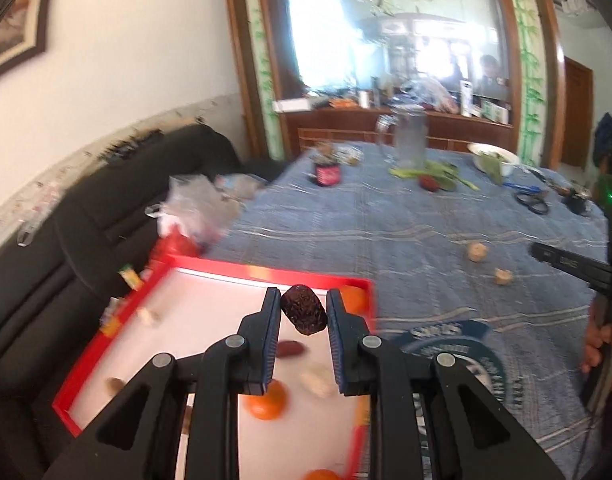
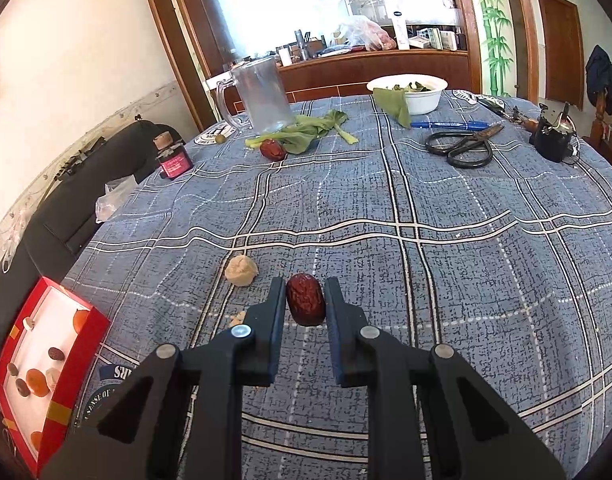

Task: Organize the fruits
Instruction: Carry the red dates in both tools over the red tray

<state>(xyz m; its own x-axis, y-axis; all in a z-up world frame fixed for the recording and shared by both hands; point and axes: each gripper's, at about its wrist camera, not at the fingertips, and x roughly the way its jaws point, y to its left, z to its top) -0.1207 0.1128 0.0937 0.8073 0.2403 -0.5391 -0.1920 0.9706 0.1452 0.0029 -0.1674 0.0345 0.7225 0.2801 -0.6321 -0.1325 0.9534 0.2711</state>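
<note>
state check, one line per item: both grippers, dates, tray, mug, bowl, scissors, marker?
left gripper: shut on a date, held above the red tray
right gripper: around a second date, grip unclear
red tray: open, holds oranges, dates and pale pieces
third date: loose on the cloth by the greens
glass mug: upright, looks empty
white bowl: upright, greens inside
scissors: lying flat, blades closed
blue marker: capped, lying flat

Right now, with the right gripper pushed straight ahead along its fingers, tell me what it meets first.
The right gripper already has a red date between its fingers. Beyond it lies bare tablecloth; depth unclear.
</note>
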